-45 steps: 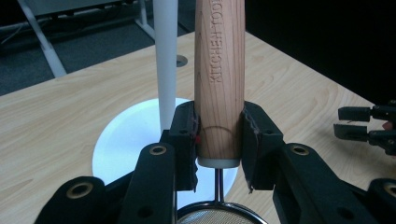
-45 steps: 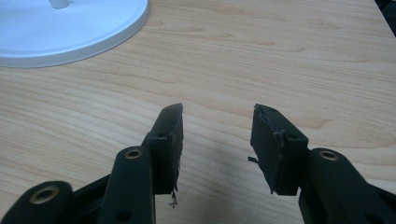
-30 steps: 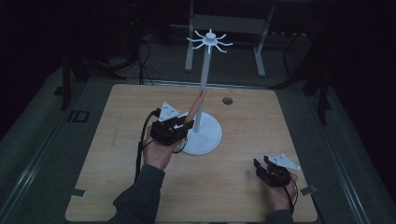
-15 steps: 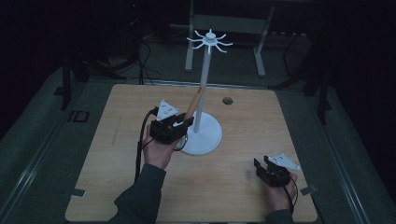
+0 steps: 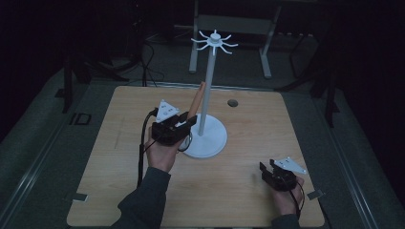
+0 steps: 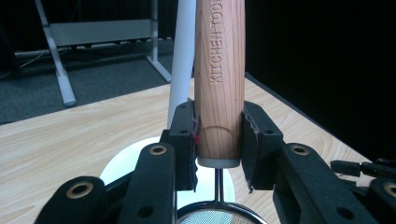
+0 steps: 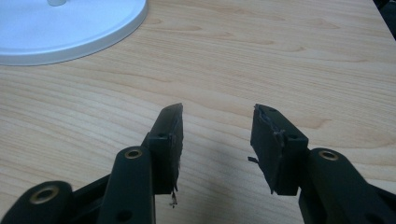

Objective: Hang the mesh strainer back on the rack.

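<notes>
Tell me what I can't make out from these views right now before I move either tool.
- Utensil head below the wooden handle: left gripper view's bottom edge cuts off the mesh rim; left tool hides it in the high view.
- Handle's far end: cut off by the top edge, left gripper view.
- Stand hooks: small and dim in the high view.
- Right tool: open above the table; contact unclear.

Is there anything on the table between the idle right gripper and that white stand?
No. In the right gripper view, bare wood runs from the open right gripper to the stand's base.
</notes>
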Action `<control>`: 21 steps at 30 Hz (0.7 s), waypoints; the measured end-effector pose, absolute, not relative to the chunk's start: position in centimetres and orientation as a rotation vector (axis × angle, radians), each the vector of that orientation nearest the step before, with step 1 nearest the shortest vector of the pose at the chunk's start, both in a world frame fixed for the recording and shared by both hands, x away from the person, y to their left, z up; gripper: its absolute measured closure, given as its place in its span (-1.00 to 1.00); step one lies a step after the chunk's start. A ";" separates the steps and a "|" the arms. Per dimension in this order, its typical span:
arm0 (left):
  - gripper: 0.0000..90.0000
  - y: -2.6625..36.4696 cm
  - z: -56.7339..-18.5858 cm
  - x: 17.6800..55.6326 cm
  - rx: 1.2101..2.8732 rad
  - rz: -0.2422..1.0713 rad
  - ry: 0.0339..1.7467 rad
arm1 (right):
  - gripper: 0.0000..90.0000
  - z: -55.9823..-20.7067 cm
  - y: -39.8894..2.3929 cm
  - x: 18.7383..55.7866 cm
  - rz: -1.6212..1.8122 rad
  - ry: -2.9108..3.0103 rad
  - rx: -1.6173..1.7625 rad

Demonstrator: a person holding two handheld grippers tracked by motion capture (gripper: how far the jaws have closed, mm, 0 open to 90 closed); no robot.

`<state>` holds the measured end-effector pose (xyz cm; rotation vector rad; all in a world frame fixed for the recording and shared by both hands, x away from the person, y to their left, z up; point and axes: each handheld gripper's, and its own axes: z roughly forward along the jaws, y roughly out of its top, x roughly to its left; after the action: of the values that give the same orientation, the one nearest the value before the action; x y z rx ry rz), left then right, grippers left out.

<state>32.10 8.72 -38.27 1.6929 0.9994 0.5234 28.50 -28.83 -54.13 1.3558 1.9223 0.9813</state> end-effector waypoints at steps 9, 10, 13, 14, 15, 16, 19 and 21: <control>0.53 8.7 -38.0 32.0 1.667 0.528 0.998 | 0.19 -54.2 -28.9 28.5 0.981 1.923 1.357; 0.53 8.7 -38.0 32.0 1.664 0.528 0.999 | 0.19 -54.2 -28.9 28.5 0.981 1.923 1.357; 0.53 8.7 -37.9 32.0 1.655 0.532 0.996 | 0.19 -54.1 -28.9 28.5 0.983 1.922 1.356; 0.53 8.6 -37.8 31.9 1.653 0.533 0.997 | 0.19 -54.2 -28.8 28.5 0.981 1.922 1.356; 0.53 8.6 -37.8 31.9 1.653 0.533 0.995 | 0.19 -54.2 -28.8 28.5 0.979 1.922 1.354; 0.53 8.6 -37.7 31.9 1.652 0.535 0.994 | 0.19 -54.2 -28.8 28.5 0.979 1.922 1.354; 0.53 8.6 -37.6 31.9 1.644 0.539 0.990 | 0.19 -54.2 -28.8 28.5 0.976 1.924 1.354; 0.53 8.6 -37.5 31.9 1.636 0.542 0.989 | 0.19 -54.2 -28.8 28.5 0.974 1.924 1.353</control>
<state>31.90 8.58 -37.49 1.6364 0.9894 0.5418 28.49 -28.79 -54.17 1.3533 1.9236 0.9743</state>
